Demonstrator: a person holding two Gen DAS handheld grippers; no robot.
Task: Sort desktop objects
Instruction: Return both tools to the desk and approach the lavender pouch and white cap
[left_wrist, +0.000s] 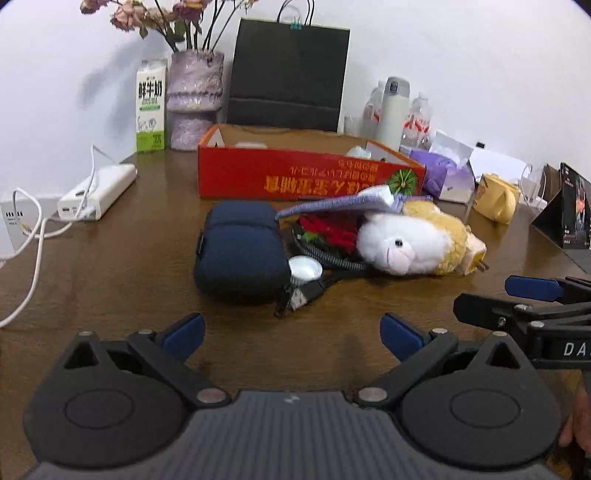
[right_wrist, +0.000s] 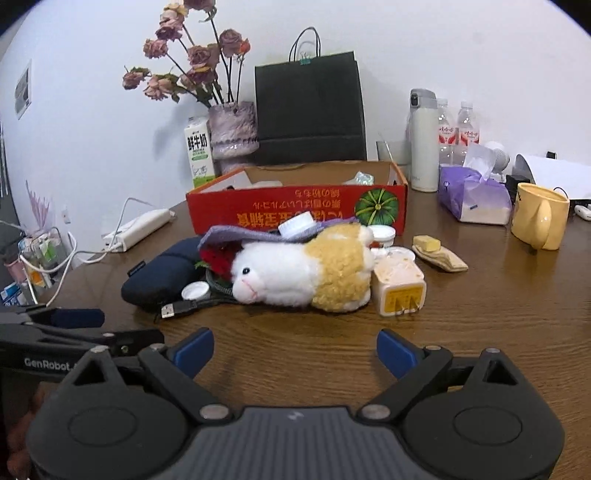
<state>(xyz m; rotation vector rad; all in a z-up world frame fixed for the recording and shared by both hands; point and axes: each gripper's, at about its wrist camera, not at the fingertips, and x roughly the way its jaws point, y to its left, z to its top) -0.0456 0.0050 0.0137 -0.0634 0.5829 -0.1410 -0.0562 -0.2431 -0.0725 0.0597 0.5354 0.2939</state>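
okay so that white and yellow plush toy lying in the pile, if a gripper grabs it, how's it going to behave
The plush toy looks soft and fluffy, so it will probably squash between the fingers and feel light for its bulk. It lies on its side against a black cable and under a purple cloth, so lifting it may drag or shift those. Breaking seems unlikely.

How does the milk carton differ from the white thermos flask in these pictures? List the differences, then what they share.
The milk carton is box-shaped with green print; the white thermos flask is round, plain, with a grey lid. The carton stands left of the red cardboard box, the flask right. Both stand upright at the back of the table.
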